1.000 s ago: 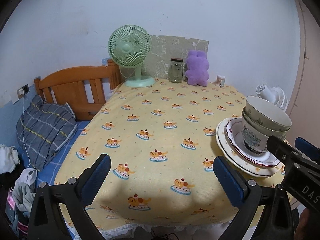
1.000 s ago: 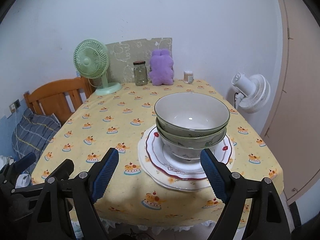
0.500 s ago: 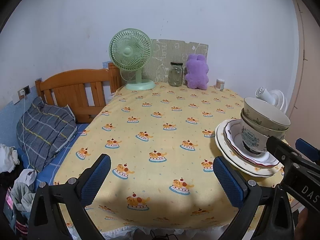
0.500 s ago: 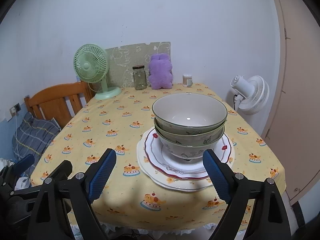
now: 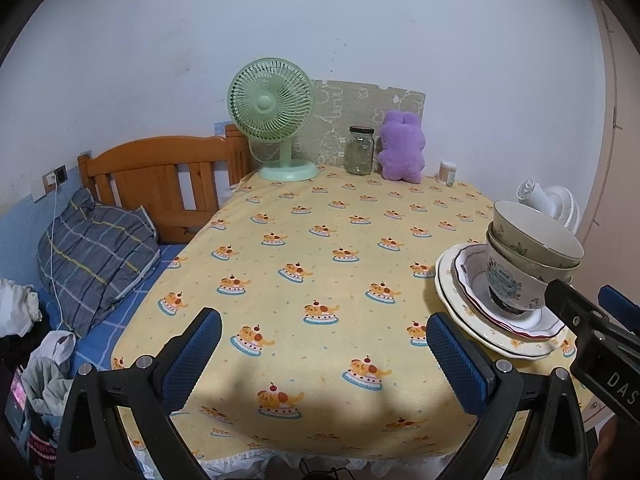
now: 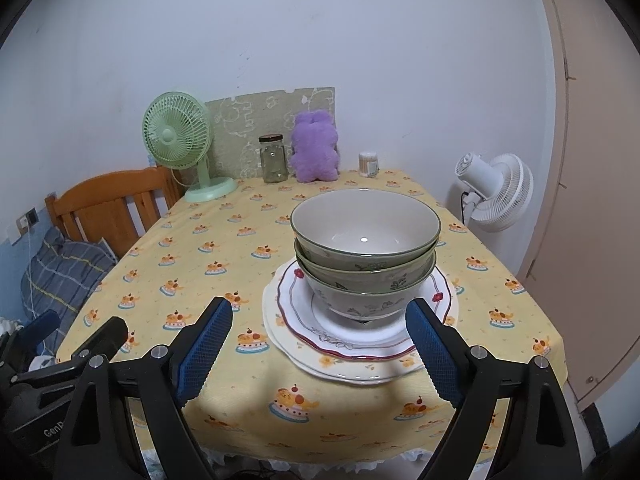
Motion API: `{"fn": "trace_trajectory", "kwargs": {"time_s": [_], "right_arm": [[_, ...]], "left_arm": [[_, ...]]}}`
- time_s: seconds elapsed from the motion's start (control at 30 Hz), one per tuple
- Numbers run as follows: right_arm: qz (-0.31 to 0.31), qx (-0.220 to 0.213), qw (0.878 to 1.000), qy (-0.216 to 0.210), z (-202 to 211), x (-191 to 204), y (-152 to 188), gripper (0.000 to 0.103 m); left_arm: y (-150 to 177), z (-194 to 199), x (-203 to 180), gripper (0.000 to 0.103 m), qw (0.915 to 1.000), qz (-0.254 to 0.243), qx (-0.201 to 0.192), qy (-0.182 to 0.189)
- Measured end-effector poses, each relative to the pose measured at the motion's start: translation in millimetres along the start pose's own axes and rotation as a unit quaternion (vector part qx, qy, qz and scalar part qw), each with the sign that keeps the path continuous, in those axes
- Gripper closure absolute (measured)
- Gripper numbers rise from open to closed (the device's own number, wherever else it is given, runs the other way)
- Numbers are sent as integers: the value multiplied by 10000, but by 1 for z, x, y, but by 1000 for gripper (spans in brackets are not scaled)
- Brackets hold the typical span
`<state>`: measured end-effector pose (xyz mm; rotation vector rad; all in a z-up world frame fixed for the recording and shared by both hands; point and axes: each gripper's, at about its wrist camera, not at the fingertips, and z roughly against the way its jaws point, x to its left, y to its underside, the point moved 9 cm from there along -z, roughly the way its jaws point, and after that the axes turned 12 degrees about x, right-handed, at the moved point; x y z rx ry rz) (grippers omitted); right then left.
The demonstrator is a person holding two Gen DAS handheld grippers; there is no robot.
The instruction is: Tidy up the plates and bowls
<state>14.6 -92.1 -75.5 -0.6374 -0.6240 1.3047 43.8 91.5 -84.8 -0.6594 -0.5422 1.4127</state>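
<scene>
Three nested bowls (image 6: 366, 252) stand on two stacked plates (image 6: 304, 344) near the front right of a table with a yellow cloth (image 6: 224, 240). The same bowls (image 5: 528, 256) and plates (image 5: 472, 320) appear at the right edge of the left wrist view. My right gripper (image 6: 318, 354) is open, held back from the table's front edge, with the stack straight ahead between its blue pads. My left gripper (image 5: 324, 356) is open too, over the front edge, with bare cloth (image 5: 320, 248) between its fingers and the stack to its right.
At the back of the table stand a green fan (image 6: 180, 144), a glass jar (image 6: 273, 159), a purple plush toy (image 6: 316, 147) and a small container (image 6: 368, 164). A white floor fan (image 6: 496, 188) is to the right, a wooden bed with a pillow (image 5: 96, 248) to the left.
Both grippers have drawn back and up from the table, so the stack looks smaller and farther away. Both stayed open. The bowls and plates have not moved.
</scene>
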Motion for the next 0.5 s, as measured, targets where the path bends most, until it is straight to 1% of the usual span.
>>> {"fn": "trace_trajectory", "kwargs": {"time_s": [0.4,0.5], "right_arm": [[90,63,9999,-7,1,2,1,13],[100,82,9999,-4,0,3,1,13]], "left_arm": [[0,2,-3,0,10000,-41,9,4],[0,1,-1,0,9999,-29,38,-95]]}}
